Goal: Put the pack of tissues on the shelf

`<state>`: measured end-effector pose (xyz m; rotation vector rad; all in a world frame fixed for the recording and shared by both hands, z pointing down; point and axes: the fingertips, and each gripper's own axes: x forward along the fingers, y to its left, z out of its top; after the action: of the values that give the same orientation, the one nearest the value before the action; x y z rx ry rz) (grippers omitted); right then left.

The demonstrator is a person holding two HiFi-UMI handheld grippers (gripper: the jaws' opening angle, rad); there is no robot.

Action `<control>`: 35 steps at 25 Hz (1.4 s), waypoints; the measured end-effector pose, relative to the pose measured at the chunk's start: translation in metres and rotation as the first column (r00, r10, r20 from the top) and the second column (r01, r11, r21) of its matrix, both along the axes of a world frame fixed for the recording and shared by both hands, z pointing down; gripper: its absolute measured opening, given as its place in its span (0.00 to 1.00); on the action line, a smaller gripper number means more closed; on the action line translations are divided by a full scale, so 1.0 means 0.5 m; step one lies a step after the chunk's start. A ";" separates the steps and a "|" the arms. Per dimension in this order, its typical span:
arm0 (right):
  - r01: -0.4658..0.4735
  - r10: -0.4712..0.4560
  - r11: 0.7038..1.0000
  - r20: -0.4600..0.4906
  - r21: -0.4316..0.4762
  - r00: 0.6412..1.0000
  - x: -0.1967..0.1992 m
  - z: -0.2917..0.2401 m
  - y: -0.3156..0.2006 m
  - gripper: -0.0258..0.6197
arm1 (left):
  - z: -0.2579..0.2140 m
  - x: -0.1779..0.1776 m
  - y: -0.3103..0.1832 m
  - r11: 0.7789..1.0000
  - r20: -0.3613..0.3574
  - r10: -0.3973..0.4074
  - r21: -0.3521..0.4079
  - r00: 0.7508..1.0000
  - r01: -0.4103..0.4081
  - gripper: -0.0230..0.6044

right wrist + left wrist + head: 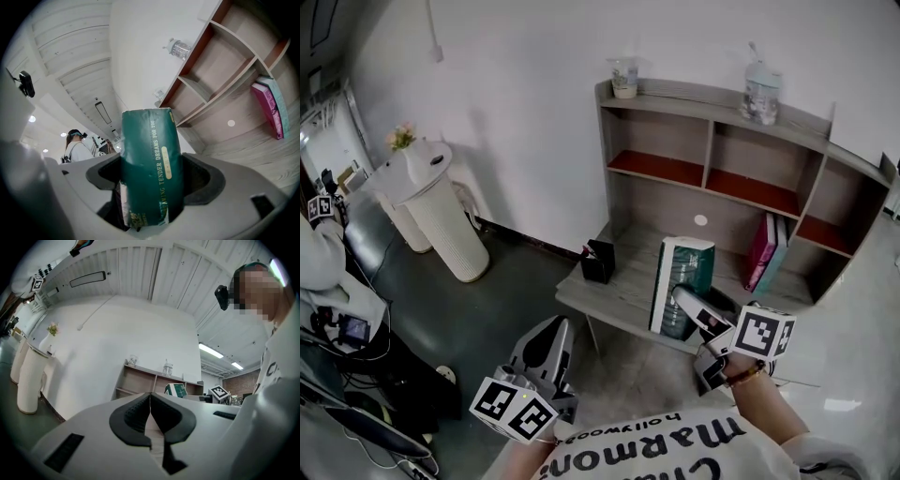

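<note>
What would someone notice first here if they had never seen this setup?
First, the tall green tissue pack, upright at the front of the shelf's bottom board, with the right gripper shut on it. Next come the pink and teal books leaning at that board's right end. The left gripper is shut and empty, off to the left, short of the shelf.

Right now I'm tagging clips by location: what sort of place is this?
Probably a staged room in an office or lab: a wooden shelf desk with books against a bare white wall, and another person wearing headgear.
</note>
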<state>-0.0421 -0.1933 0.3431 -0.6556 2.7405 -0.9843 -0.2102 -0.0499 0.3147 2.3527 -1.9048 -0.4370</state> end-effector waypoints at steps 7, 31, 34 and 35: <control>-0.006 0.005 1.000 -0.039 -0.022 0.999 -0.016 0.026 -0.007 0.65 | 0.026 -0.019 -0.009 1.000 -0.045 0.013 -0.017 0.999 -0.013 0.07; 0.018 -0.018 0.999 -0.010 -0.041 1.000 -0.092 0.015 -0.307 0.65 | 0.009 -0.083 -0.316 0.999 -0.026 0.015 -0.052 1.000 -0.016 0.07; 0.026 -0.027 0.999 -0.015 -0.047 1.000 -0.100 0.024 -0.338 0.65 | 0.020 -0.083 -0.361 0.997 -0.034 0.025 -0.068 0.999 -0.028 0.07; 0.027 -0.028 0.998 -0.013 -0.056 1.000 -0.102 0.029 -0.348 0.65 | 0.025 -0.080 -0.377 0.996 -0.036 0.032 -0.076 0.999 -0.035 0.07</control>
<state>-0.0928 -0.3675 0.3575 -0.6370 2.7500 -1.0697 -0.2503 -0.2384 0.3274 2.3097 -1.8307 -0.3915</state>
